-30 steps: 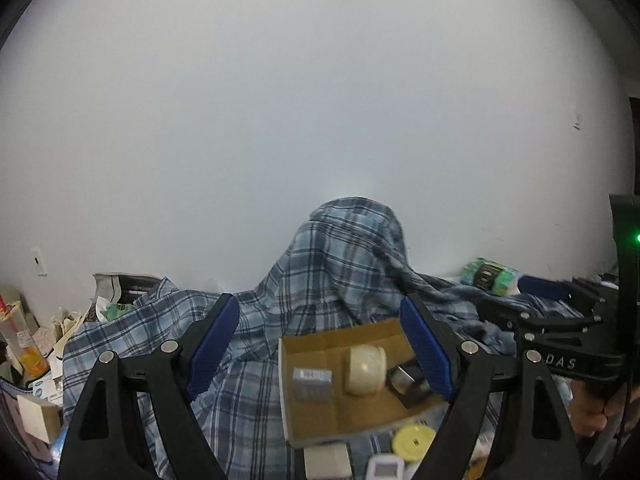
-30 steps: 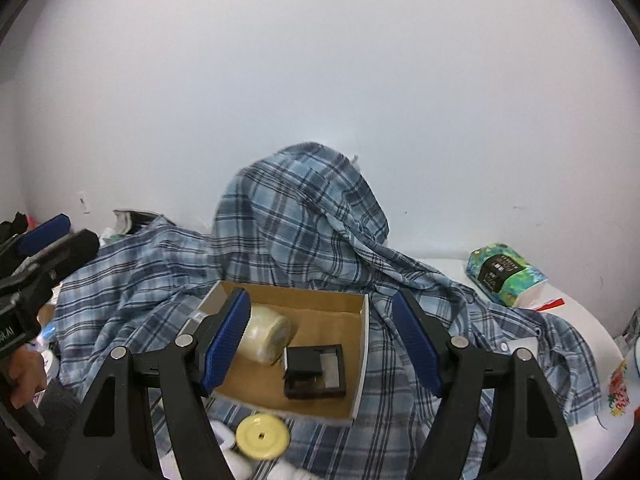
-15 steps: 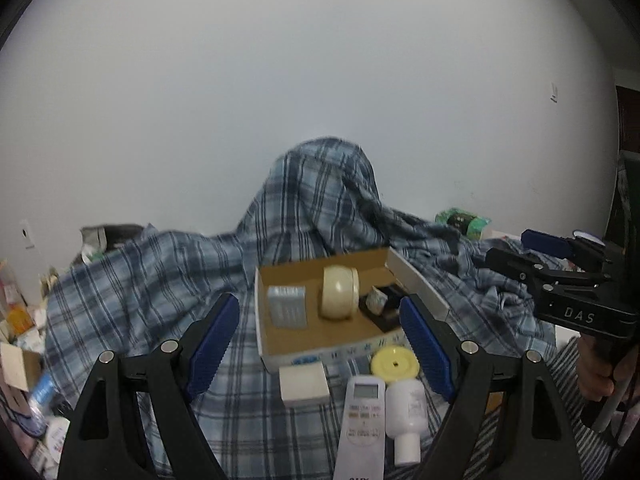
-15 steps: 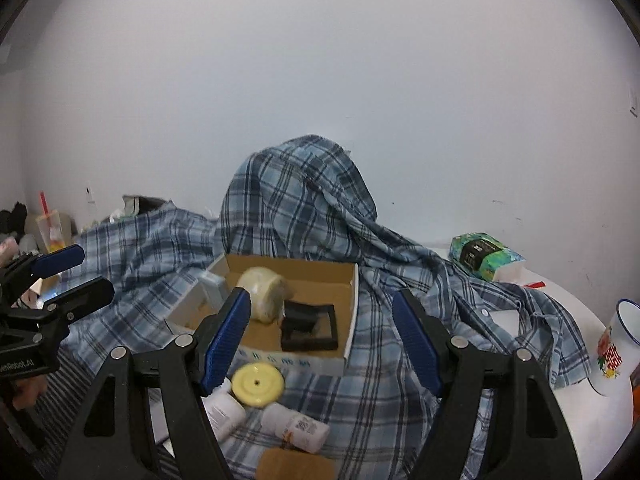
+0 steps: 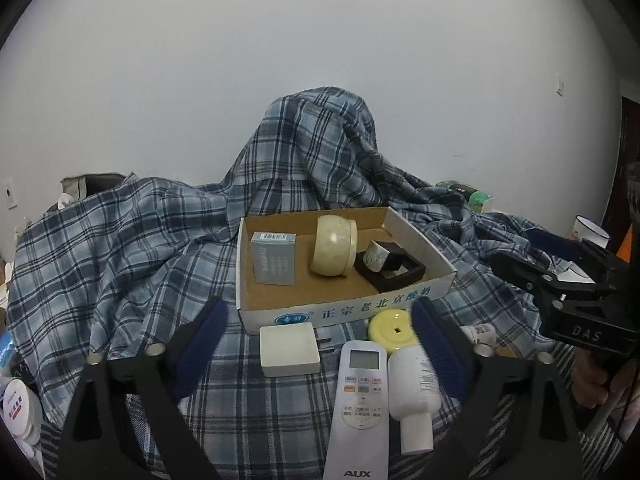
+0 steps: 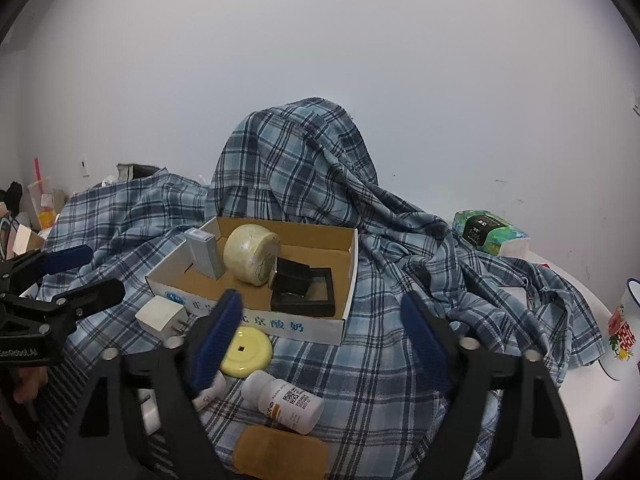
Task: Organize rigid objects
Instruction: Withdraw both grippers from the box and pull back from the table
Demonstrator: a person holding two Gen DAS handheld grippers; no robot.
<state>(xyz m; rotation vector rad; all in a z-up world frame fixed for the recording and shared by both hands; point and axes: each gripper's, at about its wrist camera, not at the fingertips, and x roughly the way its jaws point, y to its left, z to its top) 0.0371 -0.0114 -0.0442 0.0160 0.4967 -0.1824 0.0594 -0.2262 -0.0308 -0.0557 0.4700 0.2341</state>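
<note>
While both jaws are opening on nothing, left gripper [image 5: 320, 338] and right gripper [image 6: 322, 326] hover near the remote [image 5: 362, 404], marked AUX, lying lengthwise, display toward the cardboard box [image 5: 344, 312]

The front of the cardboard box [image 5: 344, 312] is crowded. A white plug block [image 5: 289, 345], a yellow disc [image 5: 391, 324], a remote [image 5: 360, 404] and a white bottle [image 5: 414, 388] lie close together on the plaid cloth [image 6: 380, 360]. A pill bottle [image 6: 286, 400] and a tan thing, maybe soap [image 6: 280, 454], block the near edge. To the right of the box the cloth is bare. The box has free floor at its front left.
</note>
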